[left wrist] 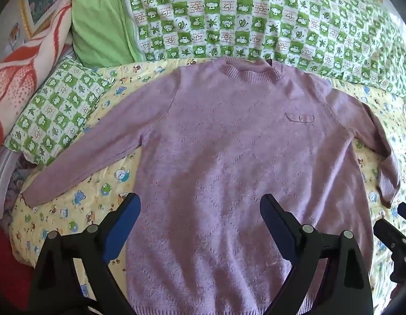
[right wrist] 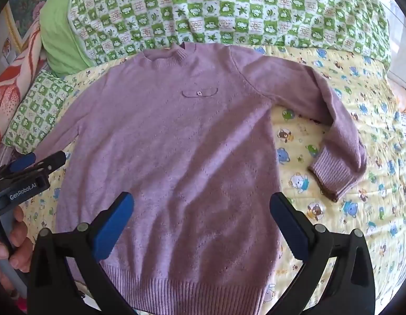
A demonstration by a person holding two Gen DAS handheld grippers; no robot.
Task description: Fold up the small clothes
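A small lilac knitted sweater [left wrist: 229, 157] lies flat, front up, on a yellow cartoon-print quilt [left wrist: 79, 202], collar at the far side. It also shows in the right wrist view [right wrist: 163, 144]. Its left sleeve [left wrist: 92, 152] stretches out straight. Its right sleeve [right wrist: 334, 136] bends back toward the hem, ribbed cuff down. My left gripper [left wrist: 200, 204] is open above the lower body of the sweater, holding nothing. My right gripper [right wrist: 203, 204] is open above the sweater near the hem [right wrist: 182, 288], also empty. The left gripper also shows in the right wrist view [right wrist: 35, 162], held in a hand.
A green-and-white checked quilt [left wrist: 242, 18] lies bunched behind the collar. A matching pillow [left wrist: 53, 110], a plain green cloth [left wrist: 98, 26] and an orange-and-white blanket [left wrist: 16, 78] sit at the far left. Yellow quilt [right wrist: 373, 183] spreads to the right of the sweater.
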